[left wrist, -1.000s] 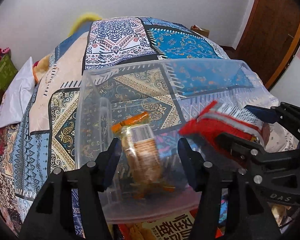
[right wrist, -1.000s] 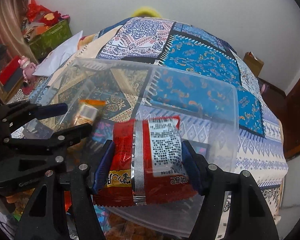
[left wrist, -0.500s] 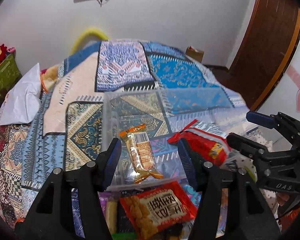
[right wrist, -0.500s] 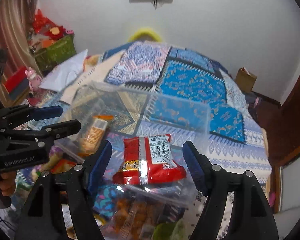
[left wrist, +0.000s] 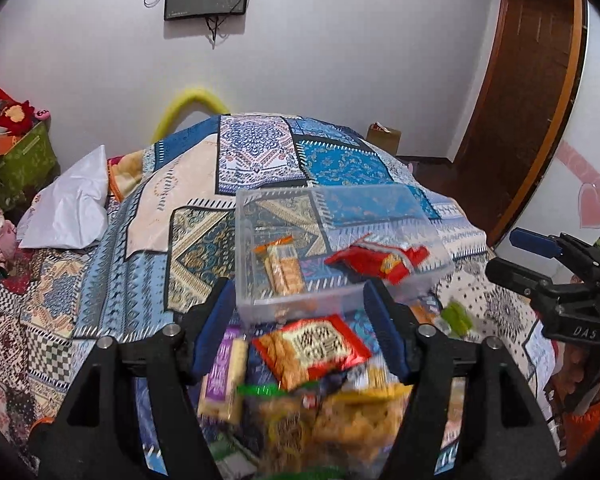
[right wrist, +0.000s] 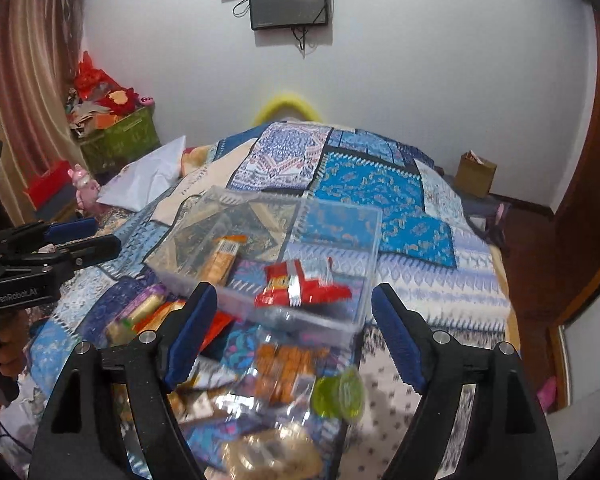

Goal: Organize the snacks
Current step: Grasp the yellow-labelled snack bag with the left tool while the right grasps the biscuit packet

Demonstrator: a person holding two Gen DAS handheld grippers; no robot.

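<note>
The left claw point(left wrist: 300, 324) hangs over a patchwork bedspread point(left wrist: 260, 152) with its blue pads apart and nothing between them; its jaws have just been opening. The right claw point(right wrist: 292, 332) is likewise spread wide and empty, its jaws also just opened.

Beyond both sits a clear plastic box point(left wrist: 300, 300) on the bed, its long side running across the left-wrist view. Inside lie two snacks, apart from each other. An orange biscuit packet point(left wrist: 284, 268) lies flat at the left end, its long axis running from the near wall toward the far wall. A red snack packet point(left wrist: 380, 260) lies to its right, lengthwise across the box; it seems to lean against the right wall, though blur makes that uncertain.

Just in front of the box a loose heap of snacks covers the bedspread, among them a red-edged cracker bag point(left wrist: 312, 348) and a small green tub point(right wrist: 340, 394).
</note>
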